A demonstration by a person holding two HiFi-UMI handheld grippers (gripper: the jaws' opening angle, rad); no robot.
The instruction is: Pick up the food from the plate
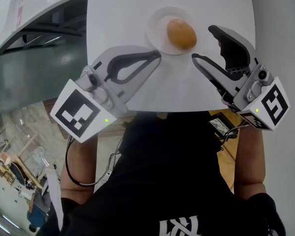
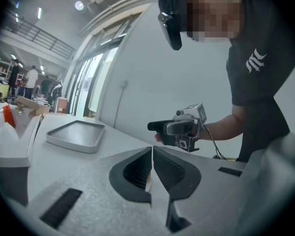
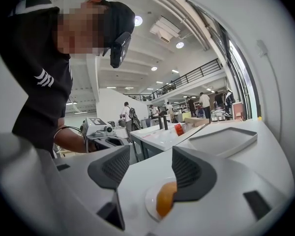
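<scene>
A round orange-brown piece of food lies on a small white plate on the white table. My right gripper hovers just right of the plate with its jaws spread and nothing between them. In the right gripper view the food shows on the plate, partly hidden behind the right-hand jaw of that gripper. My left gripper sits left of the plate, tips close to its near rim. Its jaws meet with nothing held.
A shallow grey tray rests farther along the table; the right gripper view also shows the tray. A white bin stands past the table's left edge. Other tables and people stand in the hall beyond.
</scene>
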